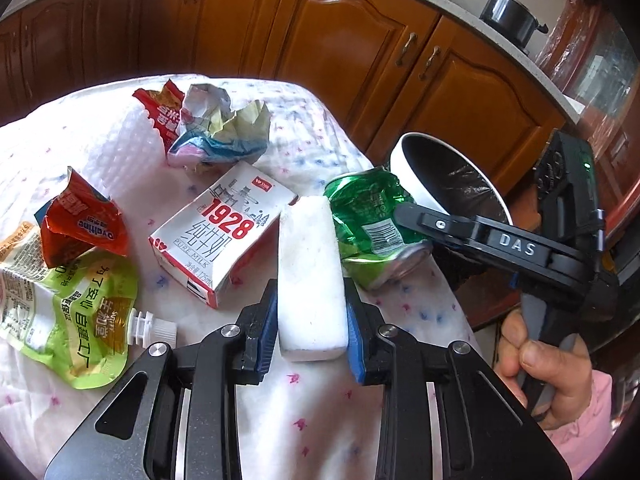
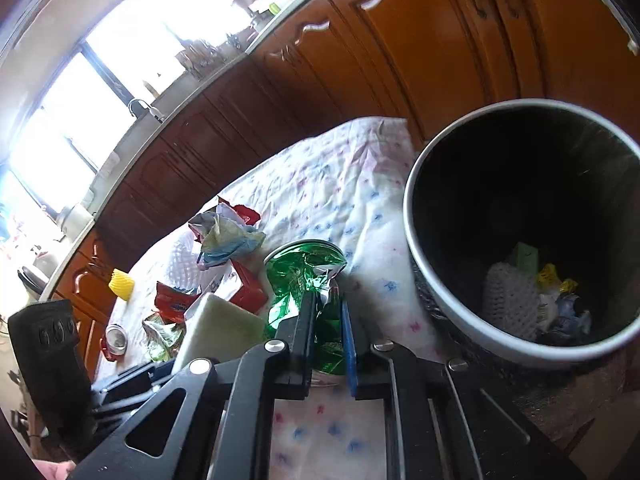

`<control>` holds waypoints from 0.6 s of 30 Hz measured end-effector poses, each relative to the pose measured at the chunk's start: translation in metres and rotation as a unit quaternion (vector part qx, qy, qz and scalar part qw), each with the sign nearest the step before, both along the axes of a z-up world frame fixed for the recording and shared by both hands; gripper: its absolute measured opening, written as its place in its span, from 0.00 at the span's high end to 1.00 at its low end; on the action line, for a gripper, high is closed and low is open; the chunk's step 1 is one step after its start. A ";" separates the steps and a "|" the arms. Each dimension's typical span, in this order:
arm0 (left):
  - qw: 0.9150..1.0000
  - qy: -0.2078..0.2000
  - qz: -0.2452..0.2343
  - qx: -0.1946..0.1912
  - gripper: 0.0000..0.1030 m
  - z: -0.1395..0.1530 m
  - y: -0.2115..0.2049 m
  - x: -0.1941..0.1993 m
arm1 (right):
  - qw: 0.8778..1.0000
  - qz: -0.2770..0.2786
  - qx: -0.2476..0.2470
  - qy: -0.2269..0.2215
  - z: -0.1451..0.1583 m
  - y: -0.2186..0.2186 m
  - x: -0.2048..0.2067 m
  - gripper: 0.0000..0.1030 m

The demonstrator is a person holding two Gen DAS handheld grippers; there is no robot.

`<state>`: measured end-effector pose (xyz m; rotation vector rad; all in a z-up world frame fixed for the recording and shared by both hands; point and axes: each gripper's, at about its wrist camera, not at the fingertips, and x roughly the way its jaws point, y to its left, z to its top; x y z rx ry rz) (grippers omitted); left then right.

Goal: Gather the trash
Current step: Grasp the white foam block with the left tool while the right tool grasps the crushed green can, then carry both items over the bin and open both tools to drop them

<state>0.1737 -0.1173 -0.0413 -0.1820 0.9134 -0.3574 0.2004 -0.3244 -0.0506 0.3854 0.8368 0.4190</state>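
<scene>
While both pickups look set, the biggest worry is the trash bin [image 2: 436,308] itself, standing just beside the worktop [image 1: 420,312] edge with its mouth open and a few scraps already at the bottom: anything released short of that rim would land on the cloth or go over the side. Next down, the milk carton [image 1: 224,236] lies touching the white foam block [image 1: 312,276], so lifting the block at a slant could drag or tip the carton along. The block sits between the blue pads of the left hand-held gripper [image 1: 312,320], which is clamped on its near end only; with most of its length sticking out ahead, it may pivot or slide free, I'd guess, if swung fast. Over to the crushed green can [image 2: 304,280], pinched in the right hand-held gripper [image 2: 326,336], whose jaws are nearly together on thin, crumpled metal; that wall could fold further and slip out, and the can looks slick. The two tools are working very near each other, so crossing paths toward the bin risks a knock. Smallest of all, the green spout pouch [image 1: 80,320] and the orange wrapper [image 1: 80,216] lie loose nearby, light enough to be swept off by a passing sleeve.
</scene>
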 end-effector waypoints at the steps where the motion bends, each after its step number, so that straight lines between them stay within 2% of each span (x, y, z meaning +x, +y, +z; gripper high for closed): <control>1: 1.000 -0.003 -0.002 -0.003 0.74 0.002 0.000 -0.001 | 1.000 0.000 0.002 -0.001 0.001 -0.001 -0.002 0.88; 18: 0.998 -0.044 -0.036 -0.015 0.74 0.037 -0.024 -0.016 | 0.997 -0.058 0.001 -0.042 0.033 -0.046 -0.048 0.88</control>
